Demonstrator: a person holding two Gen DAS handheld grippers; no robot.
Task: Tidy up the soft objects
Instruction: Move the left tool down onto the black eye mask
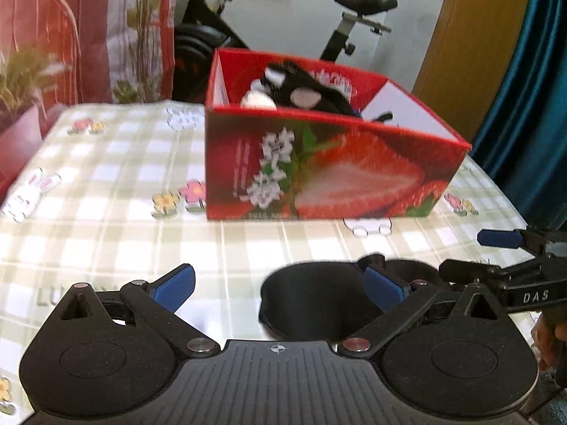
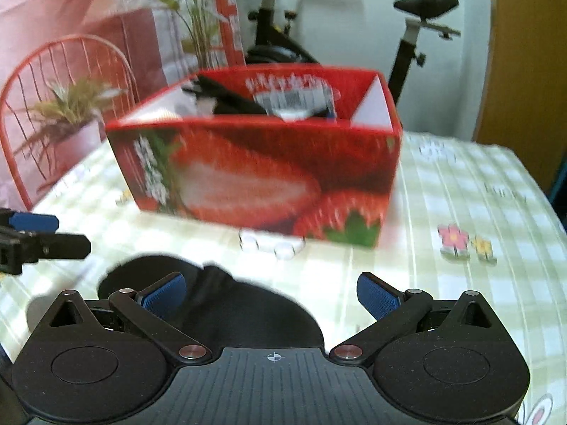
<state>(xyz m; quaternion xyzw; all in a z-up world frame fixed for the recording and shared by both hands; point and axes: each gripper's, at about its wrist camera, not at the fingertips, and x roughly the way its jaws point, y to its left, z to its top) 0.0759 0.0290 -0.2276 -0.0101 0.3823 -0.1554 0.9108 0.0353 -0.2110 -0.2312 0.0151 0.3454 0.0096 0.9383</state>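
Observation:
A black soft eye mask lies flat on the checked tablecloth, just ahead of both grippers. My left gripper is open; the mask sits between its blue pads, nearer the right pad. My right gripper is open too, with the mask under its left half. Each gripper shows in the other's view: the right gripper at the right edge, the left gripper at the left edge. Behind the mask stands a red strawberry-print box holding black and white soft items.
The table carries flower and rabbit prints. Past its far edge are an exercise bike, a red wire chair and a potted plant. A teal curtain hangs at the right.

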